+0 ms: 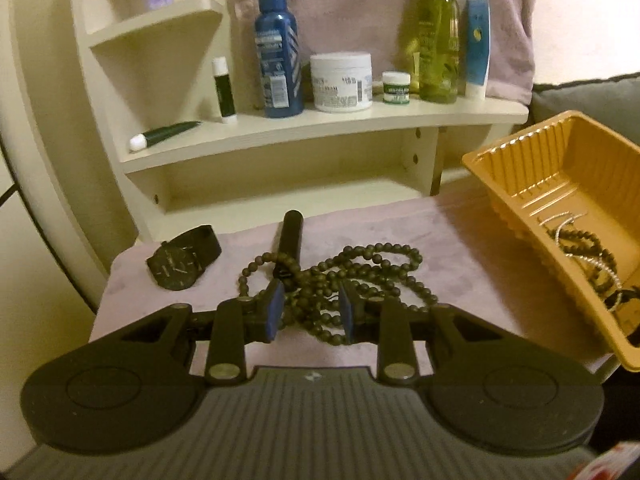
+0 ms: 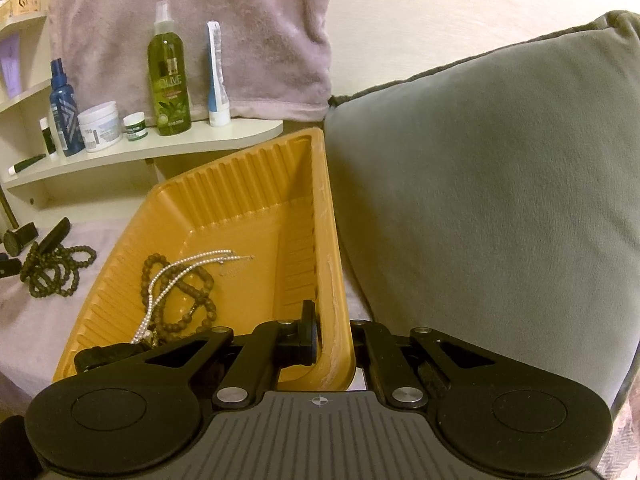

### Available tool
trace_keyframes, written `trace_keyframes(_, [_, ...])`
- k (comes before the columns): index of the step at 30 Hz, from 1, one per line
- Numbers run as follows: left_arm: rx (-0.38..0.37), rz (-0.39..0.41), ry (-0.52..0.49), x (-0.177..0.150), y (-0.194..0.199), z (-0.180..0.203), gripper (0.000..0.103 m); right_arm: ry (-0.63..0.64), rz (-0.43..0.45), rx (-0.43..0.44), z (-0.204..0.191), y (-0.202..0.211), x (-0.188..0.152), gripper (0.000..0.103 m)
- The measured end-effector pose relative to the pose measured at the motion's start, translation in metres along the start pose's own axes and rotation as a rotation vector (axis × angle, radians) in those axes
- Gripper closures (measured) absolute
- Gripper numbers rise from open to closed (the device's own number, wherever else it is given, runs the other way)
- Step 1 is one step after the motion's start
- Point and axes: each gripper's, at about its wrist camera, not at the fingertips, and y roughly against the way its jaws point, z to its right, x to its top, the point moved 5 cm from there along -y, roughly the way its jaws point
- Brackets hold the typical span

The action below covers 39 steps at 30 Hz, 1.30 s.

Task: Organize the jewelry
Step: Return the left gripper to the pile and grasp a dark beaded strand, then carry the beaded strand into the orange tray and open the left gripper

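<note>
A long dark bead necklace (image 1: 340, 276) lies in a heap on the pink cloth; it also shows in the right wrist view (image 2: 52, 268). My left gripper (image 1: 310, 310) is open, its blue pads either side of the heap's near loops. A black watch (image 1: 182, 260) and a black tube (image 1: 289, 238) lie beyond. My right gripper (image 2: 332, 336) is shut on the near right wall of the tilted orange tray (image 2: 332, 264). The tray (image 1: 516, 216) holds a dark bead strand (image 2: 180, 304) and a silver chain (image 2: 188, 264).
A cream shelf (image 1: 320, 128) behind the cloth carries bottles, jars and tubes. A grey cushion (image 2: 500, 200) stands right of the tray. A pink towel (image 2: 192, 32) hangs at the back.
</note>
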Motion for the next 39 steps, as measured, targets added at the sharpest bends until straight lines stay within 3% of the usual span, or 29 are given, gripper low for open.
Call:
trace_keyframes(6, [-0.019, -0.02, -0.038, 0.0, -0.019, 0.002, 0.086, 0.002, -0.006, -0.006, 0.0, -0.003, 0.001, 0.099])
trace_keyframes(17, [-0.02, -0.054, -0.01, -0.003, -0.042, -0.001, 0.087, 0.003, -0.011, -0.011, 0.001, -0.005, 0.0, 0.099])
trace_keyframes(20, [-0.016, -0.052, -0.005, -0.002, -0.042, -0.003, 0.096, 0.003, -0.011, -0.011, 0.001, -0.005, 0.0, 0.099])
trace_keyframes(29, [-0.008, -0.014, 0.004, 0.005, -0.02, -0.008, 0.097, 0.003, -0.009, -0.01, 0.002, -0.005, 0.0, 0.099])
trace_keyframes(39, [-0.031, 0.077, -0.024, 0.038, 0.021, -0.002, 0.097, 0.001, -0.001, -0.004, 0.002, -0.002, 0.0, 0.099])
